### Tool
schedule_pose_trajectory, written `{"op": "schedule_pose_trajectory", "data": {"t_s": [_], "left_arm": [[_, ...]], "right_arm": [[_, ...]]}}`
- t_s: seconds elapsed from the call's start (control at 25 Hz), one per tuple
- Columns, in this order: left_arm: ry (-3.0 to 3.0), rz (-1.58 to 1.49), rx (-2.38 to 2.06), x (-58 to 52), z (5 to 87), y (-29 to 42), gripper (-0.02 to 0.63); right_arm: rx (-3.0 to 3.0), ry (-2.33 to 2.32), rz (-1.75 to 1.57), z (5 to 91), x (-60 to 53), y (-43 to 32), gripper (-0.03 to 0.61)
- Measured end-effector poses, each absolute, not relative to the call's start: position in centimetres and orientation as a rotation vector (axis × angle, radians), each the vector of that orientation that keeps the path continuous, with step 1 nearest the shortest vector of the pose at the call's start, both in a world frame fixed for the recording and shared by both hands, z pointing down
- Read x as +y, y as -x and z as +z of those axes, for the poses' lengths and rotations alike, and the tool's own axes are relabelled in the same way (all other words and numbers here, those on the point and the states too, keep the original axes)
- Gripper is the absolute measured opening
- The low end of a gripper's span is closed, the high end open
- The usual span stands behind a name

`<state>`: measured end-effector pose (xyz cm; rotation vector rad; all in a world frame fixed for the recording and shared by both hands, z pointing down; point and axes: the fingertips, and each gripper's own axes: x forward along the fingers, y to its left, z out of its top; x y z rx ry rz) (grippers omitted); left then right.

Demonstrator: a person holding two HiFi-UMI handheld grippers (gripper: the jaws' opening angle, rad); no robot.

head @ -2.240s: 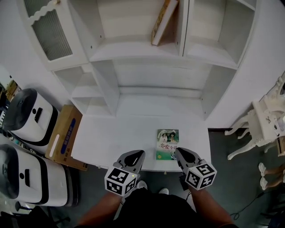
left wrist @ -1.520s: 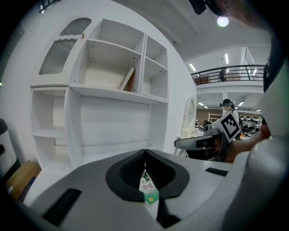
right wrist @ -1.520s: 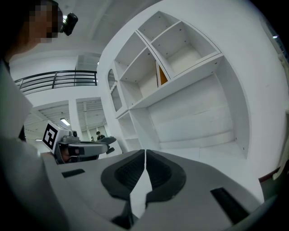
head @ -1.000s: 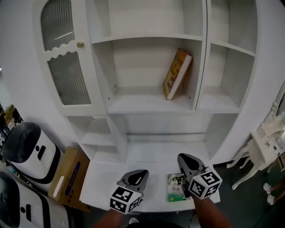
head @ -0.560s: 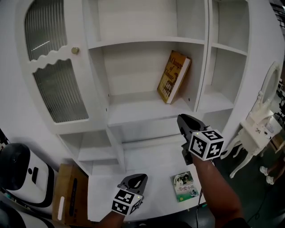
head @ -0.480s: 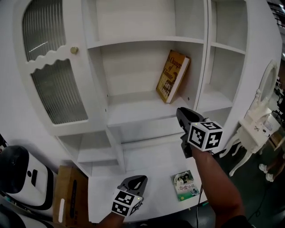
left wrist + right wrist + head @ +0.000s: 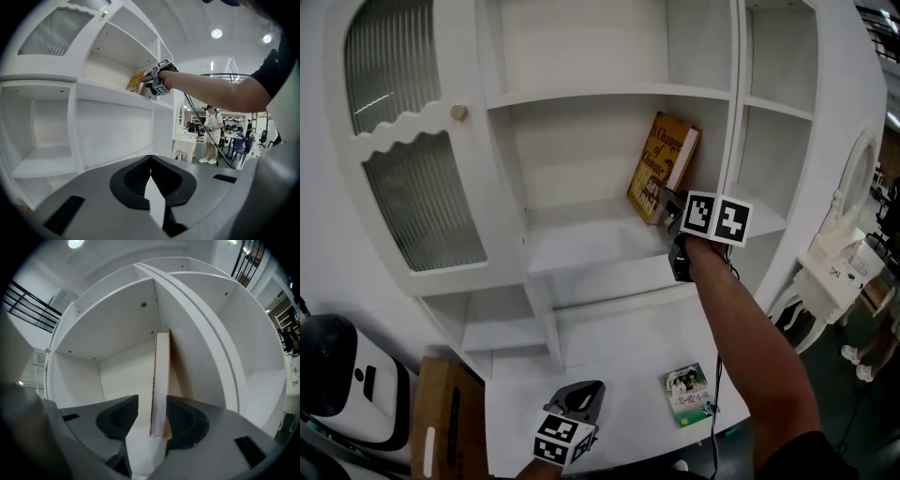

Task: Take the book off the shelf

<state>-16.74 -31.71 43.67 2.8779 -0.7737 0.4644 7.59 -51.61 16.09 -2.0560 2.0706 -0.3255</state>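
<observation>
Yellow-brown hardcover book (image 7: 661, 167): leans tilted in white wooden shelf (image 7: 581, 246).
Right gripper (image 7: 668, 208): jaws just opening, book's edge between them (not pinched).
Left gripper (image 7: 587, 388): jaws together.

- In the head view the right gripper (image 7: 668, 204), whose jaws have just been opening, hides them behind its own marker cube (image 7: 715, 218). It also covers the lower corner of the book (image 7: 661, 155).
- The right gripper view shows that book (image 7: 161, 380) edge-on between the jaws, so its cover is unseen. Whether the right-hand jaw touches it cannot be told.
- The left gripper (image 7: 579, 401) sits at the lower edge of the head view, and the arm carrying it is cut off there.
- The cardboard box (image 7: 441, 412) and white machine (image 7: 370, 403), lower left, are cut by the frame.
- Print on the small book (image 7: 687, 394) on the bench (image 7: 609, 347) is too small to read.
</observation>
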Motion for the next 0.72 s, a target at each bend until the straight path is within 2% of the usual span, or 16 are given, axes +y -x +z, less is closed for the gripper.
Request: {"op": "schedule_pose_trajectory", "data": {"t_s": [0.2, 0.72], "left_arm": [[-2.869, 0.451, -0.856, -32.2, 43.6, 17.3, 0.011], [-2.777, 0.445, -0.969, -31.8, 45.0, 19.7, 0.011]], "right_arm": [[2.045, 2.162, -0.375, 16.6, -54.0, -8.9, 0.206], [2.002, 2.181, -0.354, 16.0, -58.1, -10.3, 0.207]]}}
